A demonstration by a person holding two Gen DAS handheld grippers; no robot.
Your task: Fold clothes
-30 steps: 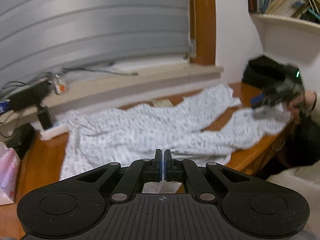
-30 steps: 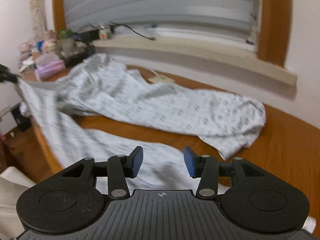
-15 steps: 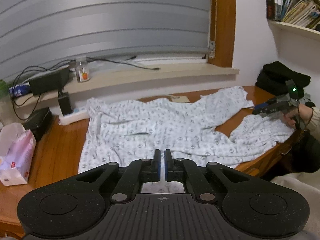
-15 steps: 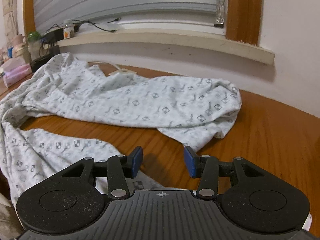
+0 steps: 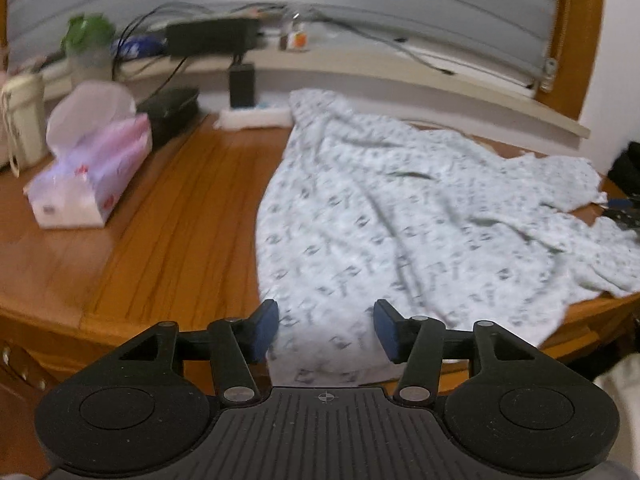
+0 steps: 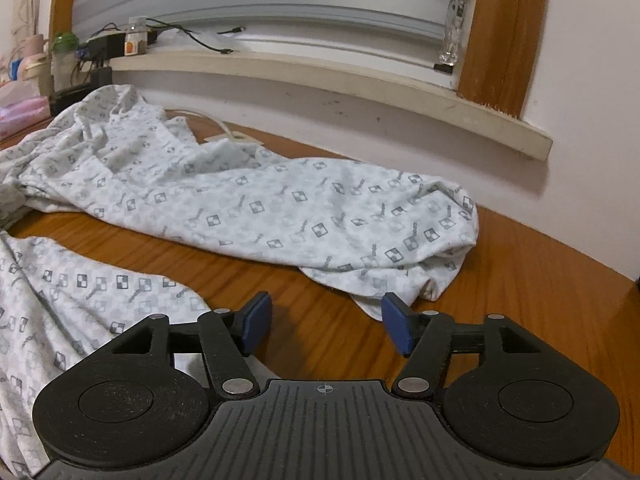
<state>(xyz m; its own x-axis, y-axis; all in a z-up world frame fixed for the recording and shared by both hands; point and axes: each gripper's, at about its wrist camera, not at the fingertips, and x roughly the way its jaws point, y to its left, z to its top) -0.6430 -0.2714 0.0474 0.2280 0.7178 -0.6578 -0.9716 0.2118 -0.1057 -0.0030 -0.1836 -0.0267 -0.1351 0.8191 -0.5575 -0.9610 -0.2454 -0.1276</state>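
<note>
The left gripper [image 5: 326, 330] has just been opening; soft printed pajama pants [image 5: 420, 232] show between its parted fingers, unpressed. The right gripper [image 6: 324, 326], also just widened, holds nothing above bare wooden tabletop [image 6: 520, 300]. Farther left, a blurred pink tissue pack [image 5: 90, 168].

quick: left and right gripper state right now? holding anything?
Left gripper: open, jaws just opened, over the patterned garment, not gripping it.
Right gripper: open, jaws just widened, empty.
</note>
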